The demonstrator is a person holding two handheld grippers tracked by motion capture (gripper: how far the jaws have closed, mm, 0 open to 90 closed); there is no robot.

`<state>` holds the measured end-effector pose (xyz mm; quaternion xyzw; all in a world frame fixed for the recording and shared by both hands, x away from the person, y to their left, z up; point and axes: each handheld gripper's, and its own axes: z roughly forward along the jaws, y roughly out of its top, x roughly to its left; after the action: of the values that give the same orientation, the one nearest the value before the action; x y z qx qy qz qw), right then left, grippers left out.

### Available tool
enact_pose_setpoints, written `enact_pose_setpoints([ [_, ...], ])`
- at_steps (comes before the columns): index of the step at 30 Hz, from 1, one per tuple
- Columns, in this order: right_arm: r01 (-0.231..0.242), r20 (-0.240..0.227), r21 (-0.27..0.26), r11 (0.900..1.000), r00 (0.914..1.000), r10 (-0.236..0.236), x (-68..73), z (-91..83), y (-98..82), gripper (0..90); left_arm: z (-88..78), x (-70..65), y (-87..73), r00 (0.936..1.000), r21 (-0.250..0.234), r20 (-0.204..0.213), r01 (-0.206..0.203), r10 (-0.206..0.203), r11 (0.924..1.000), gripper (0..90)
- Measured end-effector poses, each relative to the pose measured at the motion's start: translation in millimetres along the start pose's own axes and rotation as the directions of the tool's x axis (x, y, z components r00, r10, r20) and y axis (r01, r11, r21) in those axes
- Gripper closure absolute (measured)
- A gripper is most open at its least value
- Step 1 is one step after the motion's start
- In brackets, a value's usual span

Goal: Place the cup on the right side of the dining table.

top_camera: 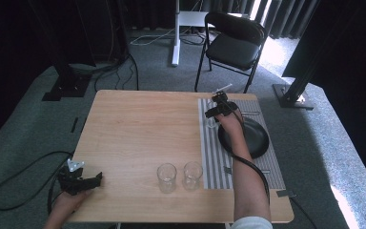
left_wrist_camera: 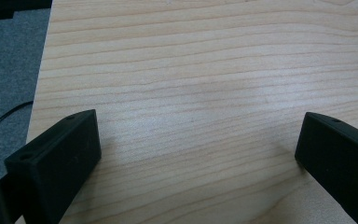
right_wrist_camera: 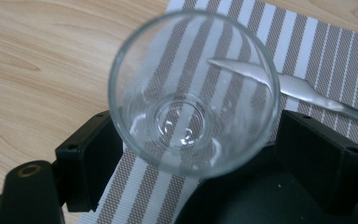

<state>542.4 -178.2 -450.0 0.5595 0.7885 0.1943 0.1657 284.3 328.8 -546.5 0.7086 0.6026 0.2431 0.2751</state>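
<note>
A clear drinking glass [right_wrist_camera: 193,93] stands upright on the striped placemat [right_wrist_camera: 335,51], seen from straight above in the right gripper view. My right gripper [right_wrist_camera: 198,154] is open, one black jaw on each side of the glass, and I see no pad pressing on it. In the high view the right gripper [top_camera: 214,113] hangs over the placemat's [top_camera: 214,157] far left corner. My left gripper [top_camera: 95,178] rests at the table's near left corner. Its jaws are open over bare wood [left_wrist_camera: 198,149] with nothing between them.
Two more empty glasses [top_camera: 166,177] [top_camera: 192,175] stand near the front edge, just left of the placemat. A black plate [top_camera: 253,138] lies on the placemat under the right forearm. A metal knife [right_wrist_camera: 307,91] lies beside the glass. A folding chair [top_camera: 233,45] stands beyond the table.
</note>
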Motion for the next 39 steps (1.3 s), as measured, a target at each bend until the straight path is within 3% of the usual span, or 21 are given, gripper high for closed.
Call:
enact_pose_setpoints([
  [6,-0.015,-0.009,-0.017,1.000,0.9998,0.015,-4.3,-3.7,-9.3,13.5,0.0,0.0,0.0,1.0000,0.000,0.000,0.000,0.000,1.0000,0.5],
  [22,-0.019,-0.062,-0.043,0.999,0.9979,0.017,5.9,-8.1,-40.5,13.5,0.0,0.0,0.0,1.0000,0.000,0.000,0.000,0.000,1.0000,0.4],
  [26,0.005,-0.058,-0.042,0.999,0.9983,-0.008,7.0,-7.6,-51.5,13.4,0.0,0.0,0.0,1.0000,0.000,0.000,0.000,0.000,1.0000,0.4],
  [31,-0.018,-0.081,-0.066,0.998,0.9966,0.013,4.6,-11.2,-61.4,13.5,0.0,0.0,0.0,1.0000,0.000,0.000,0.000,0.000,1.0000,0.4],
  [39,-0.018,-0.081,-0.083,0.996,0.9966,0.011,2.2,-19.6,-77.0,13.4,0.0,0.0,0.0,1.0000,0.000,0.000,0.000,0.000,1.0000,0.4],
])
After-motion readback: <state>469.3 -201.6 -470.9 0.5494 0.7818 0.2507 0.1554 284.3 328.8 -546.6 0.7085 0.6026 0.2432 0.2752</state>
